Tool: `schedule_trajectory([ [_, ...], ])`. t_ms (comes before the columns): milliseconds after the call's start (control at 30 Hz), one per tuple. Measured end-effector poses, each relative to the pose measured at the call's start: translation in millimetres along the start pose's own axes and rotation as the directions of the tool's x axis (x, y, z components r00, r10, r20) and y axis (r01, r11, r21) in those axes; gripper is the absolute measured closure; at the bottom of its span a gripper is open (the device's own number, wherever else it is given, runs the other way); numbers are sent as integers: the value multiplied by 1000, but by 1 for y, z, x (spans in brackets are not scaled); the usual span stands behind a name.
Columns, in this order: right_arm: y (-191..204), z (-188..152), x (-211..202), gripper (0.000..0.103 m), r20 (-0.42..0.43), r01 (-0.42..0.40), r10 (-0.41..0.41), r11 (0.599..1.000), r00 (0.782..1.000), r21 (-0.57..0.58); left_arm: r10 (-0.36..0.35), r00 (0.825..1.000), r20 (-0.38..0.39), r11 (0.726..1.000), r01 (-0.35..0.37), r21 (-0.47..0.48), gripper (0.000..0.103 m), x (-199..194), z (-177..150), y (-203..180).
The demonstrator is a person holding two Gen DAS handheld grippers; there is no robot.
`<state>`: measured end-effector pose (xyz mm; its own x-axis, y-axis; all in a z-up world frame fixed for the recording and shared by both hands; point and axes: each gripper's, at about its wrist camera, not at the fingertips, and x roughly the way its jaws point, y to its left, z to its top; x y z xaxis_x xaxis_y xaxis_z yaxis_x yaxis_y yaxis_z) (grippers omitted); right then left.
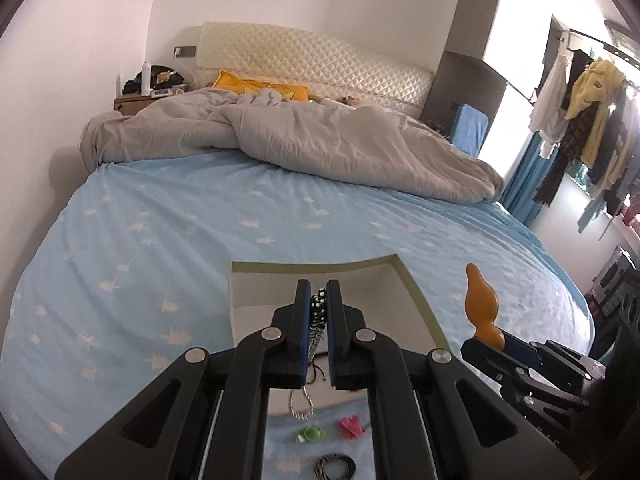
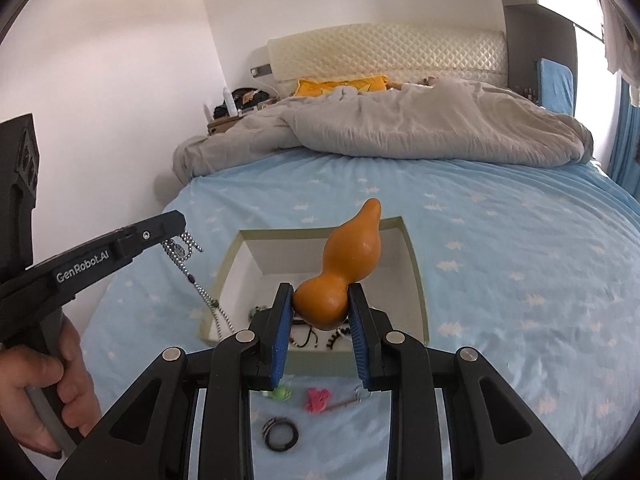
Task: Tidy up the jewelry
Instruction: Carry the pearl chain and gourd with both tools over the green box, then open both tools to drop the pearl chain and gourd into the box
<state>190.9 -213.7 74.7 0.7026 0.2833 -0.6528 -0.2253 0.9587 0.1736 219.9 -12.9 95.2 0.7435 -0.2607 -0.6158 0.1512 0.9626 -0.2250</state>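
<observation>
Left wrist view: the left gripper (image 1: 319,320), jaws clamped on a beaded necklace (image 1: 318,308), hangs above the open white box (image 2: 416,276) on the blue bedsheet (image 1: 160,216). Just to its right, the right gripper (image 2: 320,308) pinches an orange gourd ornament (image 2: 344,264) over that box. Nearer than the box lie a pink clip (image 2: 318,398), a green trinket (image 2: 282,393) and a dark bangle (image 2: 281,434).

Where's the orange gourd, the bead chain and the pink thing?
orange gourd (image 2: 344,268): right wrist view, on its narrow waist.
bead chain (image 2: 182,246): right wrist view, on the bunched beads under the other gripper's tip.
pink thing (image 2: 318,398): right wrist view, on its middle.
</observation>
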Motion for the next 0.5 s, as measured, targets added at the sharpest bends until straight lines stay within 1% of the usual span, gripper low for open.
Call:
schedule_trajectory([
  [200, -5, 3, 45, 79, -65, -16, 15, 1000, 998, -5, 17, 997, -79, 1000, -18, -7, 96, 47, 0, 7],
  [300, -8, 3, 66, 79, -96, -8, 7, 1000, 995, -10, 33, 991, -131, 999, -35, -13, 96, 72, -7, 13],
  [500, -18, -3, 101, 79, -161, 13, -14, 1000, 987, -9, 47, 979, -200, 999, -51, -16, 96, 102, -17, 22],
])
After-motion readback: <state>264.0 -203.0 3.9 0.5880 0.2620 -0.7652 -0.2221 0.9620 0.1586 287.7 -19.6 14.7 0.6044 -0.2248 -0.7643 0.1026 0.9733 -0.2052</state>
